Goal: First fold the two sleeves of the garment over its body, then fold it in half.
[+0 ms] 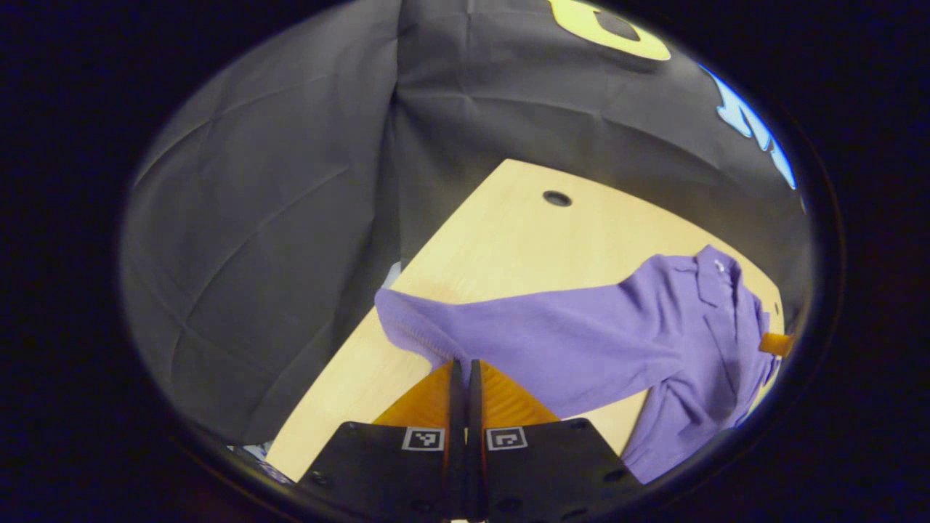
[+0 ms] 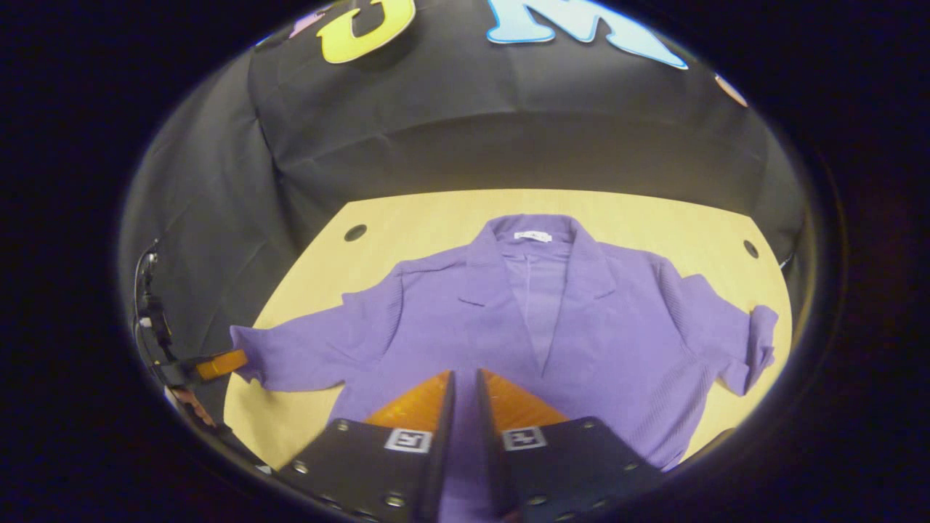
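A purple collared garment (image 2: pixel 581 319) lies face up on the wooden table (image 2: pixel 436 211), collar at the far side, both sleeves spread out. In the left gripper view my left gripper (image 1: pixel 465 363) is shut on the cuff edge of the left sleeve (image 1: pixel 523 327), which stretches across the table's near-left corner. That gripper also appears in the right gripper view, at the sleeve's end (image 2: pixel 221 363). My right gripper (image 2: pixel 465 378) sits low over the garment's near hem, its jaws almost together with purple cloth between them. The right sleeve (image 2: pixel 726 334) lies bent, with its cuff turned back.
The table has round cable holes (image 2: pixel 355 232) near its far corners (image 2: pixel 750 248). Black cloth walls (image 2: pixel 508 131) close in behind and at the left. The table's left edge (image 1: pixel 349 363) runs right beside the held cuff. Bare wood lies beyond the collar.
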Demonstrator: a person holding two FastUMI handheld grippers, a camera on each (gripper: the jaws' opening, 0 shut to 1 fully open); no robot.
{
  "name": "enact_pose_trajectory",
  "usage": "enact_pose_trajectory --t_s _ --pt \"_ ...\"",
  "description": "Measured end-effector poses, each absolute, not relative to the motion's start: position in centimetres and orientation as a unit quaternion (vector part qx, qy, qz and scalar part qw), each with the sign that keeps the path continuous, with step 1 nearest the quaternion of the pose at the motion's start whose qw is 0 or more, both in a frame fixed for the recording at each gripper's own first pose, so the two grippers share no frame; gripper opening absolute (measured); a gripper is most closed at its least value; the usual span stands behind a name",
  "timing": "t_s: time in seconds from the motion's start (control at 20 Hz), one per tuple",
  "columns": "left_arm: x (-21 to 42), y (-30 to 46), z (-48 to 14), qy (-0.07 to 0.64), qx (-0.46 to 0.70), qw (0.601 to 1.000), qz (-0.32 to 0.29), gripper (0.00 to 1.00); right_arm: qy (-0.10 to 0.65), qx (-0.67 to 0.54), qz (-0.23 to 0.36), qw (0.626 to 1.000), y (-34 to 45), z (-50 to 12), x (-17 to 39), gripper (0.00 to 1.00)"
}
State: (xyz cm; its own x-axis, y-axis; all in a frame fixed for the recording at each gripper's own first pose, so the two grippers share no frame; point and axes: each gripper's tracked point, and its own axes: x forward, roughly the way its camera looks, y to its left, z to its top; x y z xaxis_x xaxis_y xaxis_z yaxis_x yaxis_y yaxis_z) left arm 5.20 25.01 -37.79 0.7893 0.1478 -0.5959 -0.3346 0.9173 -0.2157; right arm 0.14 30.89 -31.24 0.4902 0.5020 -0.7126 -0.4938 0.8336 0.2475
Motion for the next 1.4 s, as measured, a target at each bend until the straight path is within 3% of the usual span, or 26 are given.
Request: enact_pose_trajectory --t_s 0.1,0.3,0.45,0.6,1.05,1.4 --pt "6.5 23.0 -36.1 0.289 -0.154 0.938 0.111 0.07 0.413 0.015 0.281 0.866 29.6 -31.1 0.2 0.47" --pt "8.9 17.3 -32.0 0.266 -0.147 0.951 0.065 0.07 0.418 0.035 0.261 0.870 26.2 -31.3 0.2 0.57" --pt "10.9 12.1 -29.4 0.254 -0.138 0.957 0.029 0.07 0.417 0.053 0.250 0.872 23.3 -31.3 0.2 0.57" --pt "12.8 6.0 -27.5 0.244 -0.128 0.961 -0.011 0.07 0.426 0.069 0.233 0.872 19.8 -31.9 -0.2 0.95" --pt "16.2 -12.9 -24.0 0.230 -0.076 0.962 -0.129 0.07 0.436 0.098 0.168 0.879 8.4 -32.9 -0.8 0.95" --pt "15.7 -27.3 -25.4 0.251 -0.037 0.943 -0.217 0.07 0.457 0.103 0.149 0.871 2.5 -34.4 -2.8 0.95"
